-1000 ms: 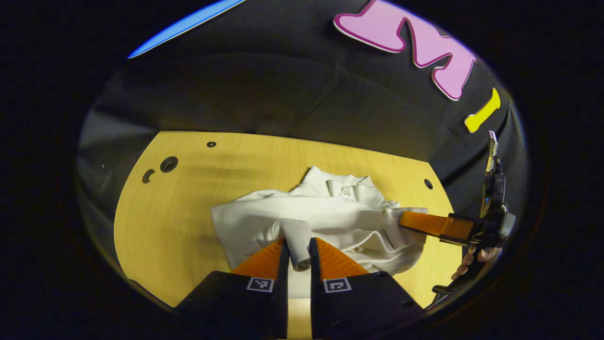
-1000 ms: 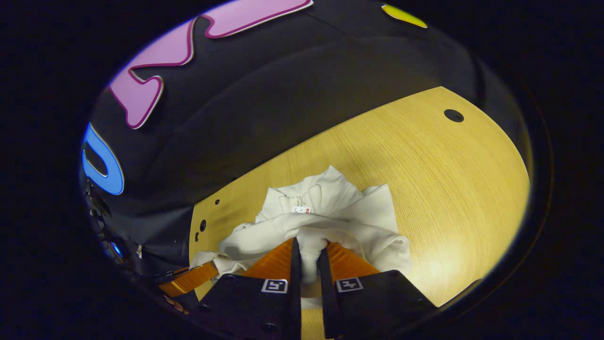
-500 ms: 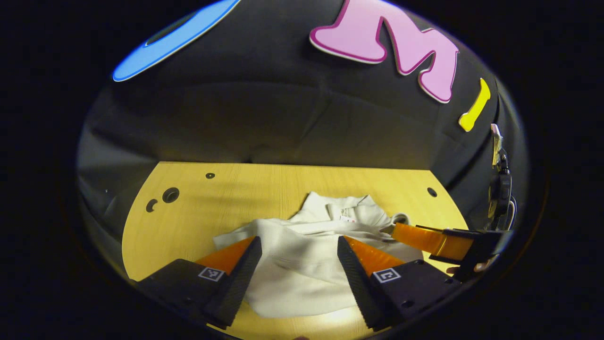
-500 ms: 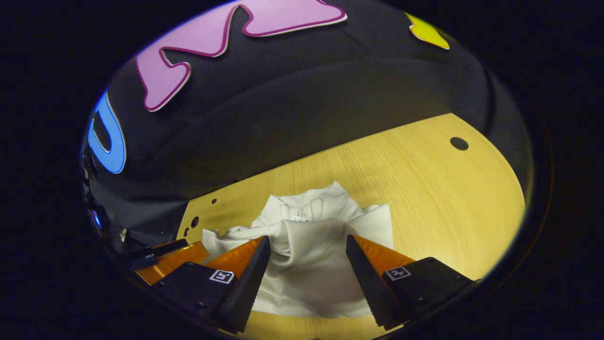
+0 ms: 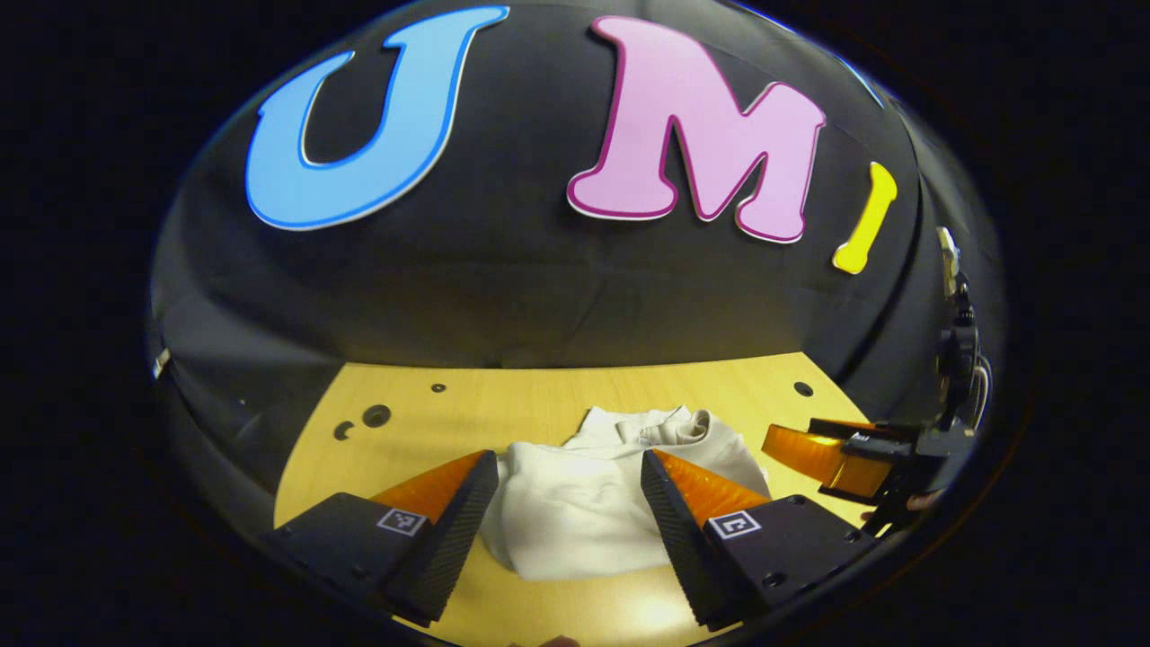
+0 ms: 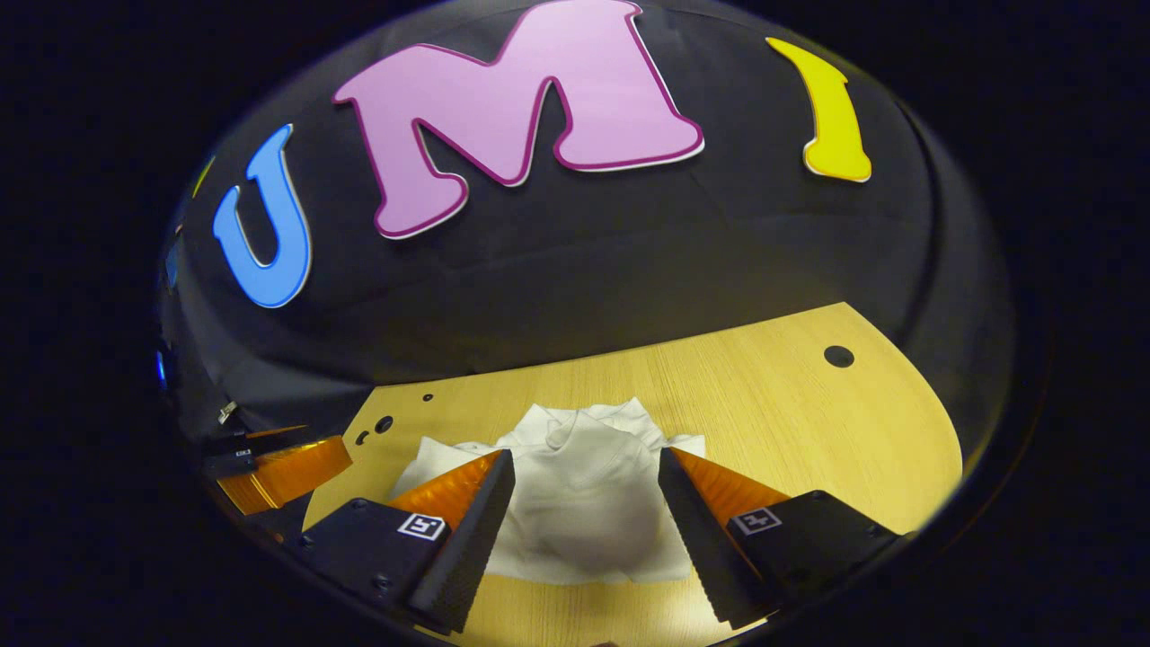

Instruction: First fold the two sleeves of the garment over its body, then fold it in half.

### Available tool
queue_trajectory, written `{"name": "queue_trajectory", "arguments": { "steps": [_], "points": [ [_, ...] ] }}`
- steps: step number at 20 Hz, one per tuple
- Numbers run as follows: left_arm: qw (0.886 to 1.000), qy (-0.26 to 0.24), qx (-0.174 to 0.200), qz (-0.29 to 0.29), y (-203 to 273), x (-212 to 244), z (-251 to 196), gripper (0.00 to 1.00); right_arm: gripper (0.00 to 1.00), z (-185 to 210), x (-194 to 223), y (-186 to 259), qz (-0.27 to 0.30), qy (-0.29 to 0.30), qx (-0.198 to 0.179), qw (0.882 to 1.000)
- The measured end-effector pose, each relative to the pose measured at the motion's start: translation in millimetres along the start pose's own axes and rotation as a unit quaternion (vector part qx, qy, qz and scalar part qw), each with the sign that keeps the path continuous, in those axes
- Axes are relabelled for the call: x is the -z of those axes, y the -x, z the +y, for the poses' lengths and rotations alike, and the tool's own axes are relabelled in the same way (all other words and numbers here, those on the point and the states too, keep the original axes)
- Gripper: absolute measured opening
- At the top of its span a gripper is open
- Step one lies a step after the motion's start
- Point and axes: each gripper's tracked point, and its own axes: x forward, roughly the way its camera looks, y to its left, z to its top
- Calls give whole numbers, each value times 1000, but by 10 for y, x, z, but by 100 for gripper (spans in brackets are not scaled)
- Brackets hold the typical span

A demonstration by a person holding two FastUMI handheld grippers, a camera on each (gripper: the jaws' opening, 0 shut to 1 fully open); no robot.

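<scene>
The white garment [image 5: 575, 503] lay folded in a compact bundle on the wooden table [image 5: 539, 404], closer to the near edge than to the far edge, its collar toward the far edge. Any neck label was too small to read. The left gripper [image 5: 569, 467] hung above it, jaws wide apart and empty. The right gripper [image 6: 586, 467] was likewise spread, touching nothing. Both grippers' fingers hid the bundle's side edges.

Folded garment [image 5: 575, 503] on the table [image 5: 539, 409] (collar toward the wall), before both tools.
</scene>
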Motion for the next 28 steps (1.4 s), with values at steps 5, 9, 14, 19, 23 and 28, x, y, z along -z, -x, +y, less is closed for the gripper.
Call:
{"name": "queue_trajectory", "arguments": {
  "steps": [5, 9, 14, 19, 23, 28],
  "points": [
    [998, -16, 1, -59, 611, 13, -219, 98, 98, -30, 58, 597, -34, 13, 16, 999],
    [992, -19, 16, -120, 1122, -129, -444, 98, 98, -32, 88, 1077, -46, 27, 14, 998],
    [987, 4, 39, -156, 1695, -227, -645, 97, 98, -2, 29, 1642, -82, 54, 10, 995],
    [982, -6, 21, -186, 2209, -117, -624, 98, 98, 161, -21, 2094, -129, 53, -5, 990],
    [982, 25, 13, -188, 2540, 118, -611, 98, 98, 274, 67, 2350, -138, 82, -12, 987],
    [981, 56, -8, -188, 2762, 371, -417, 98, 98, 427, 336, 2603, -119, 107, -29, 987]
  ]
}}
